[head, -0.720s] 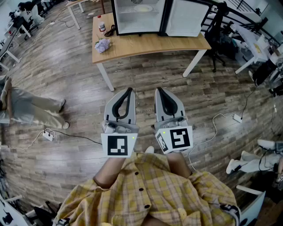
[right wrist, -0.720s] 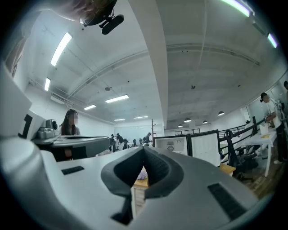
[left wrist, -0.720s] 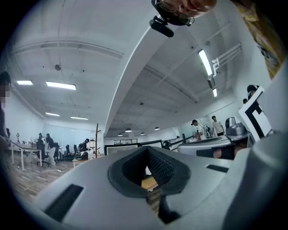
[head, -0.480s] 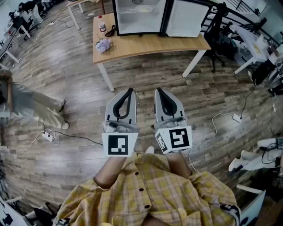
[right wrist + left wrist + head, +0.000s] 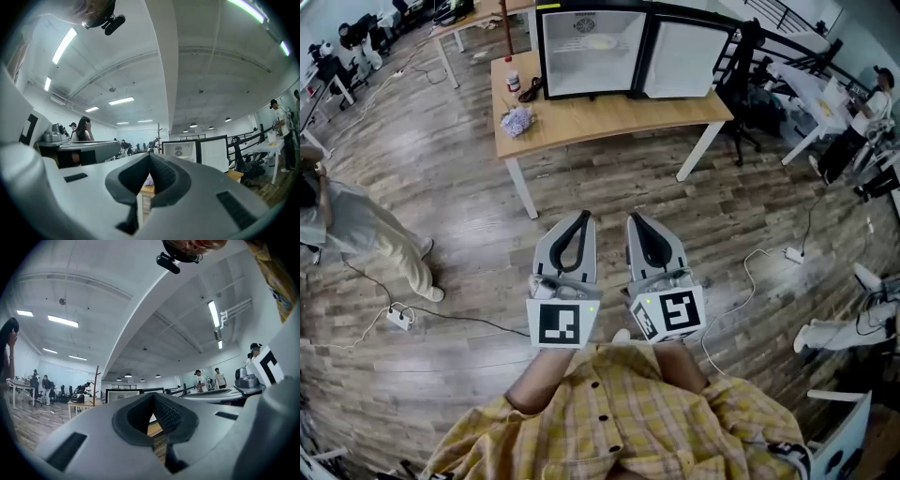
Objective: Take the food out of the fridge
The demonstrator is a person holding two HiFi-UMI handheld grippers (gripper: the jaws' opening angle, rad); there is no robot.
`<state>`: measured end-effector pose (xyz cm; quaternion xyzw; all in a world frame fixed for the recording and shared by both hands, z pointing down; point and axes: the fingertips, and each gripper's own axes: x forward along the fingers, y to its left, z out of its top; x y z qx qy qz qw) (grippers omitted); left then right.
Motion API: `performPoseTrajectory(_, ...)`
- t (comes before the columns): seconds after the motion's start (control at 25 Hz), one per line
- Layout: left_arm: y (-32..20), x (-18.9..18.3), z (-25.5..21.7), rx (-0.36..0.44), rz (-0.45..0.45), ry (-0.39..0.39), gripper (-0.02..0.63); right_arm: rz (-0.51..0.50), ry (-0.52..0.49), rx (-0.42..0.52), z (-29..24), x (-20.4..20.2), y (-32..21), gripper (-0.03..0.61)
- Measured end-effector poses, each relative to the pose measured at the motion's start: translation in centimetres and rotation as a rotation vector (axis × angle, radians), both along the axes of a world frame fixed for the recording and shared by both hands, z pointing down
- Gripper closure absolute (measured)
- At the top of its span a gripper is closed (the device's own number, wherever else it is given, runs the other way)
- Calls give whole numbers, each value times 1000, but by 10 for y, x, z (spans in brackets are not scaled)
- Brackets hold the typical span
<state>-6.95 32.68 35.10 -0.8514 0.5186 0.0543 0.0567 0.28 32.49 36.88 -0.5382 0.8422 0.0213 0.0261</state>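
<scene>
A small fridge [image 5: 591, 52] stands on a wooden table [image 5: 609, 98] far ahead, its door [image 5: 682, 58] swung open to the right. A pale plate-like item [image 5: 600, 42] lies inside, too small to make out. My left gripper [image 5: 580, 217] and right gripper [image 5: 636, 219] are held side by side over the floor, well short of the table, both shut and empty. The left gripper [image 5: 153, 397] shows its jaws met at the tip, the fridge [image 5: 123, 394] small beyond. The right gripper [image 5: 150, 157] is likewise shut, with the fridge [image 5: 180, 151] and door [image 5: 214, 152] behind.
A small bottle [image 5: 514, 79] and a crumpled purple cloth [image 5: 517, 120] lie on the table's left part. A person [image 5: 356, 230] stands at the left, others at the right. Cables and power strips [image 5: 398, 317] lie on the wooden floor. A black chair [image 5: 741, 103] stands right of the table.
The view has moved forward towards the table and fridge. Both grippers stay side by side and shut. The person at the left has shifted a little.
</scene>
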Motion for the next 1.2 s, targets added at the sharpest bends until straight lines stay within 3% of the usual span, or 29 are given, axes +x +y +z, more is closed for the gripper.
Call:
performPoseTrajectory(0.24, 1, 0, 7, 6, 44, 14, 606, 27, 23, -1, 6, -7, 7, 572)
performPoseTrajectory(0.52, -24, 0, 23, -47, 35, -9, 606, 18, -1, -19, 14, -8, -23, 572)
performPoseTrajectory(0.76, -70, 2, 23, -29, 11, -61, 606, 11, -35, -3, 13, -2, -73, 572)
performPoseTrajectory(1.2, -192, 31, 27, -52, -25, -49, 606, 6, -59, -14, 14, 31, -194, 572)
